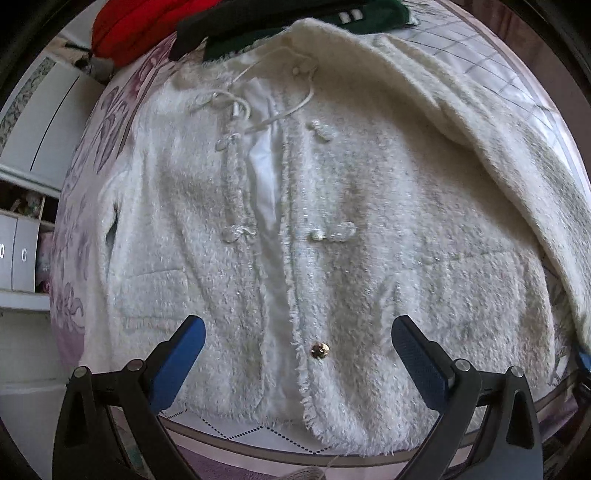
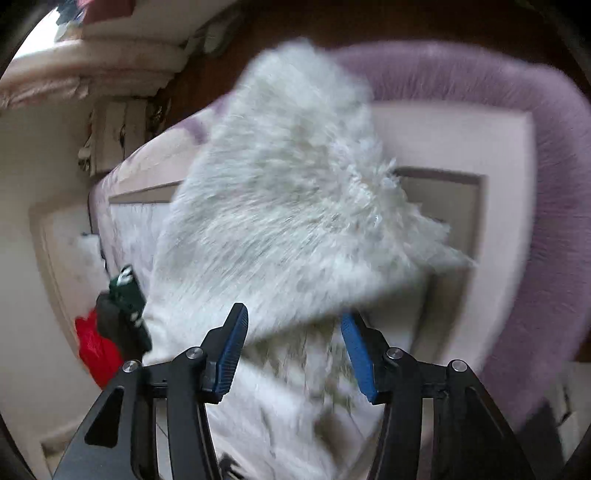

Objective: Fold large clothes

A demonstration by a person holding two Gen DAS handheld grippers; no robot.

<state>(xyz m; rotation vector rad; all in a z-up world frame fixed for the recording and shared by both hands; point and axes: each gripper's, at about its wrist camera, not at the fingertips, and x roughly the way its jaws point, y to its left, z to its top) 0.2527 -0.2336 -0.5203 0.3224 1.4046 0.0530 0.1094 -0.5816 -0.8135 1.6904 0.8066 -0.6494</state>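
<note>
We're early in the fold, by our read: the white fluffy jacket (image 1: pixel 314 229) lies face up on the bed (image 1: pixel 92 147), front placket open a little, and one sleeve (image 1: pixel 480 147) is already laid diagonally across its right side w/ no hem or body fold made yet. Nearest in the left wrist view, the left gripper (image 1: pixel 298 334) hovers over the hem, jaws wide apart & holding nothing, a gold button (image 1: pixel 320 350) between them on the fabric below; whether the pads touch the pile we can't tell. In the right wrist view the right gripper (image 2: pixel 293 325) has its jaws about half apart; the blurred sleeve end (image 2: pixel 295 206) sits just past the tips, and nothing looks pinched, though the blur leaves some doubt. Next move, as we judge it: deal w/ the other sleeve, then take the hem corners and carry them up toward the collar, which calls for a deep bite since the pile is thick and slippery-looking. Farther off, dark green (image 1: pixel 332 18), black and red clothes (image 1: pixel 140 26) are heaped at the head of the bed. As for containers, a cabinet w/ drawers (image 1: pixel 18 254) stands beside the bed; an open shelf in it holds small items too blurred to name.
</note>
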